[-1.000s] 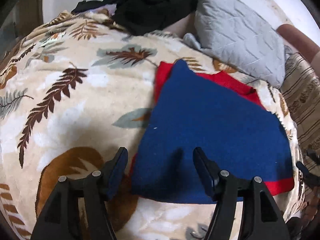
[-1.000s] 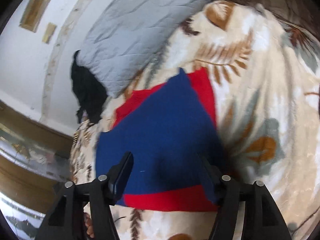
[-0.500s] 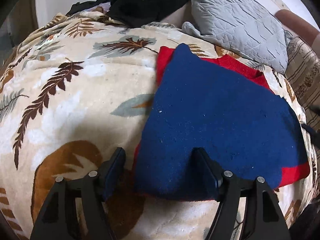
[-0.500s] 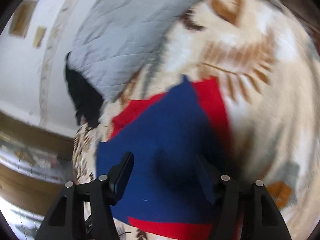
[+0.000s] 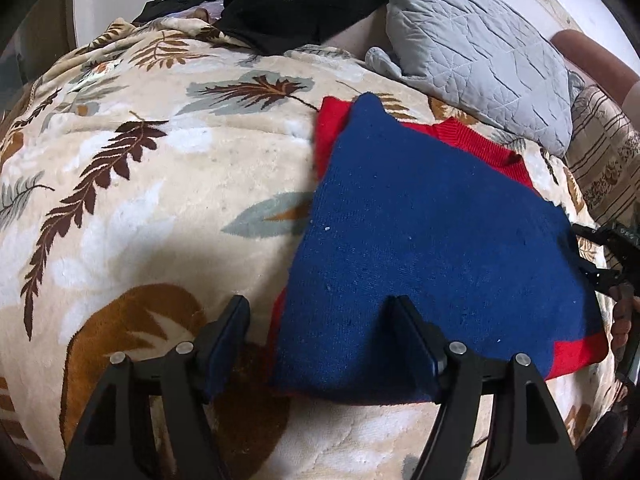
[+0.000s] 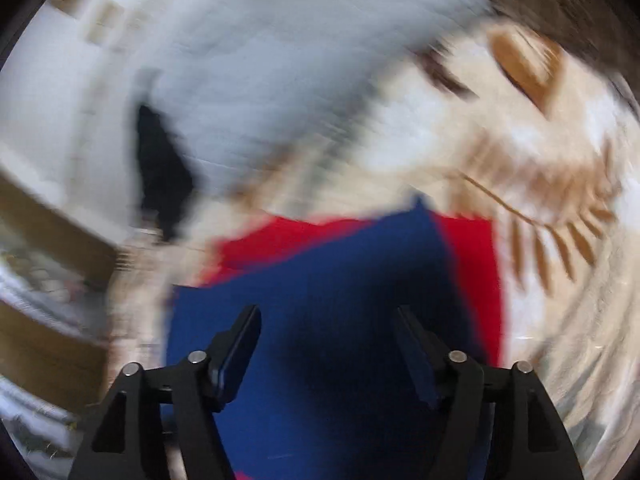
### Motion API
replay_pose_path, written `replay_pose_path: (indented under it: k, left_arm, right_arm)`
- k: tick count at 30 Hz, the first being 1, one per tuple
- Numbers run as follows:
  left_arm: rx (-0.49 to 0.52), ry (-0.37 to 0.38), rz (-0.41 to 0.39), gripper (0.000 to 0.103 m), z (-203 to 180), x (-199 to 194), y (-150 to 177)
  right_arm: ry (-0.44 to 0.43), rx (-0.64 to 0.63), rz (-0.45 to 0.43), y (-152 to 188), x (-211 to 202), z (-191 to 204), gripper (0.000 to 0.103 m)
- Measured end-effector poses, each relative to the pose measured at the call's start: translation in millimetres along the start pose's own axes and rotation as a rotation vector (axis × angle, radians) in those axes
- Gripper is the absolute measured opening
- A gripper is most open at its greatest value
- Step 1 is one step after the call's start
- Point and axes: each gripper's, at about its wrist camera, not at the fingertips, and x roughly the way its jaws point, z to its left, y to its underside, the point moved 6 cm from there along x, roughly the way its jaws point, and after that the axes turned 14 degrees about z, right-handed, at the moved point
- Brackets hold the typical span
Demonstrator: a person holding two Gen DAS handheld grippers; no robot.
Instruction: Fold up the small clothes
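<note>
Left wrist view: the left gripper [image 5: 316, 336] and right gripper [image 6: 326, 344], jaws apart, hover over the blue-and-red garment [image 5: 432, 248] on the leaf-print blanket [image 5: 152, 208].

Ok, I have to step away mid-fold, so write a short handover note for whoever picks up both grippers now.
Left gripper: open, nothing held, low over the near left corner of the blue and red knitted garment.
Right gripper: open, nothing held, above the same garment; that view is blurred.
Garment: flat on the cream leaf-print fleece blanket, blue layer over red, near the grey quilted pillow.
Done: looks partly folded.
Left: probably grip the near edge and fold again.
</note>
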Motion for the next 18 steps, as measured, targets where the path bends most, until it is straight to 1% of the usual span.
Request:
replay_pose_path:
  k: [1, 3, 5, 6, 7, 8, 9, 10, 11, 12, 13, 15, 17, 18]
  left_arm:
    - [-0.002, 0.001, 0.0, 0.074, 0.3, -0.5, 0.7]
    - [-0.009, 0.004, 0.003, 0.074, 0.7, -1.2, 0.3]
    - [-0.014, 0.016, 0.001, 0.074, -0.1, -2.9, -0.3]
    - [-0.015, 0.017, -0.002, 0.074, -0.1, -4.1, 0.3]
    - [-0.015, 0.014, -0.005, 0.074, -0.2, -5.3, 0.5]
    - [-0.016, 0.011, -0.009, 0.074, 0.1, -6.2, 0.8]
    - [-0.017, 0.01, -0.012, 0.074, 0.7, -7.3, 1.3]
    - [-0.021, 0.008, -0.018, 0.074, 2.0, -8.7, 2.1]
    - [-0.025, 0.001, -0.024, 0.074, 3.6, -9.6, 2.6]
    - [-0.03, -0.012, -0.031, 0.074, 5.3, -10.2, 3.2]
    - [-0.034, -0.02, -0.033, 0.074, 6.4, -10.5, 3.2]
    - [-0.039, -0.017, -0.046, 0.074, 5.8, -12.4, 2.4]
    - [-0.026, -0.039, -0.066, 0.074, 4.1, -14.7, 3.1]
    - [-0.02, -0.053, -0.074, 0.074, 3.5, -15.8, 3.7]
  right_arm:
    - [-0.029, 0.011, -0.027, -0.2, -6.1, 1.1, 0.068]
    - [-0.028, -0.044, -0.045, 5.6, -23.0, 18.6, 0.068]
    - [-0.062, -0.089, -0.055, 13.6, -31.7, 35.8, 0.068]
    - [-0.087, -0.121, -0.049, 19.9, -31.7, 44.1, 0.07]
    - [-0.074, -0.157, -0.042, 25.8, -27.2, 46.6, 0.073]
    - [-0.01, -0.143, -0.023, 28.0, -15.8, 37.1, 0.073]
    - [0.032, -0.1, 0.016, 28.8, -4.4, 25.4, 0.073]
    - [-0.02, -0.044, -0.002, 31.9, -4.0, 15.0, 0.07]
    - [-0.023, -0.039, -0.04, 36.3, -14.6, 18.9, 0.07]
    - [0.005, -0.064, -0.047, 43.0, -22.2, 27.0, 0.071]
    - [0.013, -0.098, -0.054, 49.7, -28.3, 33.7, 0.071]
    - [0.002, -0.14, -0.064, 73.5, -37.8, 43.6, 0.071]
    - [-0.047, -0.168, -0.036, 106.9, -39.7, 47.8, 0.071]
    - [-0.085, -0.167, -0.015, 130.2, -37.6, 46.5, 0.071]
